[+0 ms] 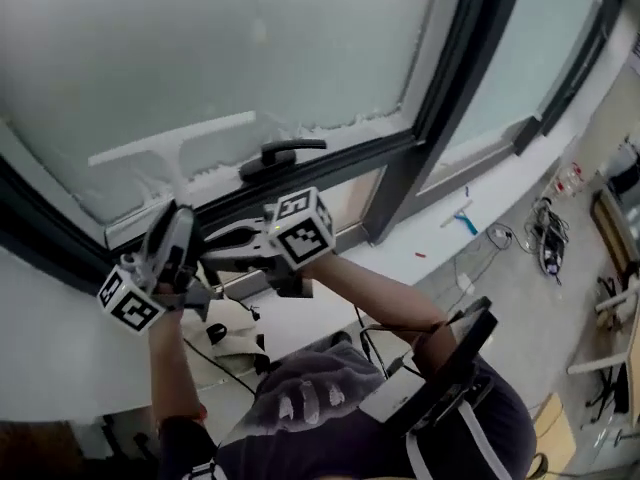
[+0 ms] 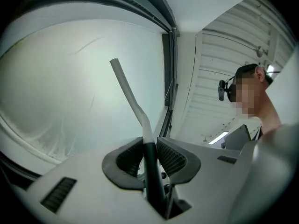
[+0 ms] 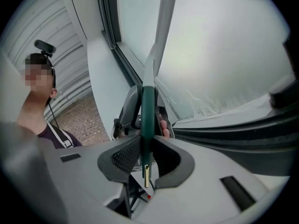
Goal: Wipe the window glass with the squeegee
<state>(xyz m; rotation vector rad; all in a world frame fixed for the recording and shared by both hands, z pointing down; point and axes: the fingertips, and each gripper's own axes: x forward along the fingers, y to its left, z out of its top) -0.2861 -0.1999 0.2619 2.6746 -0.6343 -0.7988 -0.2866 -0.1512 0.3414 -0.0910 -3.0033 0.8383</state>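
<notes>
The squeegee has a white blade lying flat against the soapy window glass, low on the pane. Its dark handle runs down between both grippers. My left gripper points up at the glass and is shut on the handle, seen close in the left gripper view. My right gripper comes in from the right, level, and is shut on the same green handle. In the right gripper view the blade rises toward the glass.
A black window handle sticks out from the dark frame just right of the blade. White foam lines the pane's bottom edge. A blue squeegee lies on the white sill. Cables and gear sit on the floor at right.
</notes>
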